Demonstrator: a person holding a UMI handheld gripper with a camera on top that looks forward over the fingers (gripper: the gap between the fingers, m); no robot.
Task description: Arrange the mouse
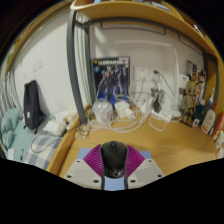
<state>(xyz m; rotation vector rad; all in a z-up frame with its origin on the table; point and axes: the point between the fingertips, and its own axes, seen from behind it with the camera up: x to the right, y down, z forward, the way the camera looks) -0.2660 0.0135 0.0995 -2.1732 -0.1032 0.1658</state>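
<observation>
A black computer mouse (113, 156) sits between my two fingers, whose magenta pads (93, 158) press on its left and right sides. My gripper (113, 162) is shut on the mouse and holds it over a light blue mouse mat (150, 165) that lies on the wooden desk (150, 135). I cannot tell whether the mouse touches the mat.
At the back of the desk stand clear plastic items (105, 108), a tangle of white cables (130, 118) and a figurine (186, 98). A poster (110, 73) hangs on the white wall. A wooden shelf (130, 10) runs overhead. A black bag (33, 103) hangs left of the desk.
</observation>
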